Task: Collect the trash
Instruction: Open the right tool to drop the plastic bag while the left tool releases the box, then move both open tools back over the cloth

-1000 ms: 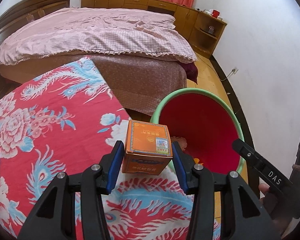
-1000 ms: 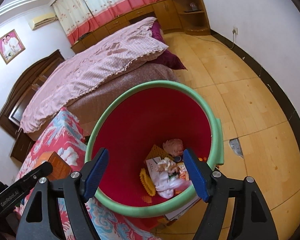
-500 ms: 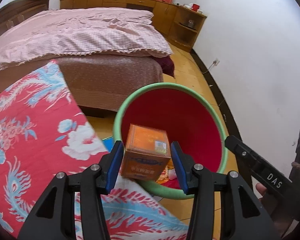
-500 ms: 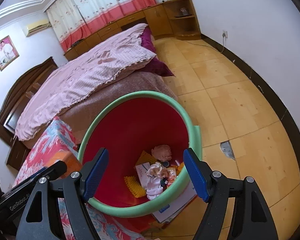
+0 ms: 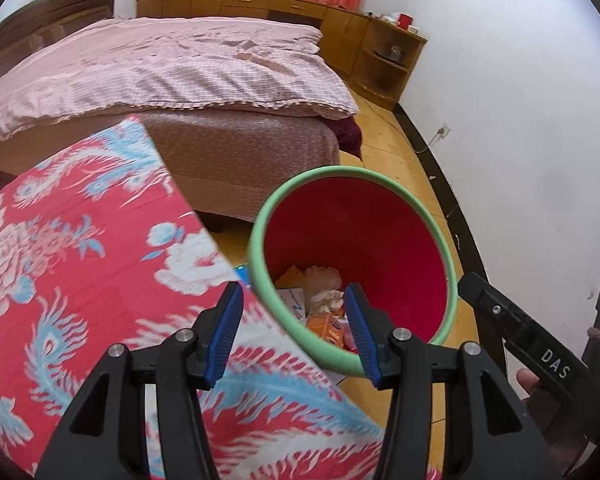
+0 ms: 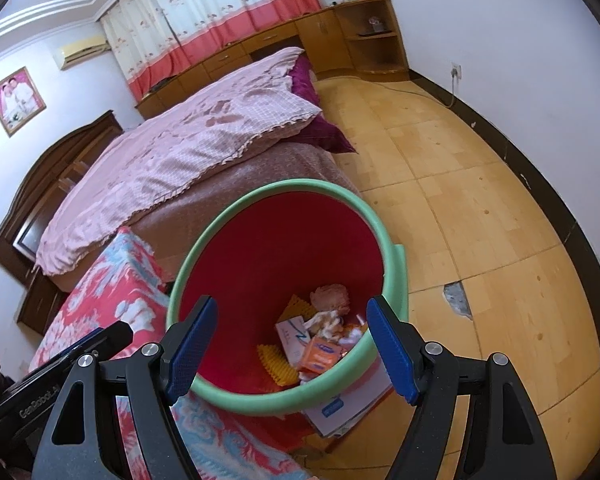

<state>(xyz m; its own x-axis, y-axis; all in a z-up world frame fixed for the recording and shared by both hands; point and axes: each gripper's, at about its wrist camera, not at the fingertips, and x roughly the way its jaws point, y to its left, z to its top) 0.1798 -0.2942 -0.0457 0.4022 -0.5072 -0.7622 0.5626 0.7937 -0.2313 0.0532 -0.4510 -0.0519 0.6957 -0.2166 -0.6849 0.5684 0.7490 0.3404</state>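
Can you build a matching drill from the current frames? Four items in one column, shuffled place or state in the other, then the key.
Items
1. orange box
2. left gripper
3. flowered cloth
4. purple pillow

Place or state
A. on the bed, tucked under the pink quilt
B. lying among the trash in the bottom of the bin
C. open and empty above the bin's near rim, its jaws having just been opening
D. spread on the surface beside the bin

Pairs: 1-B, 2-C, 3-D, 4-A
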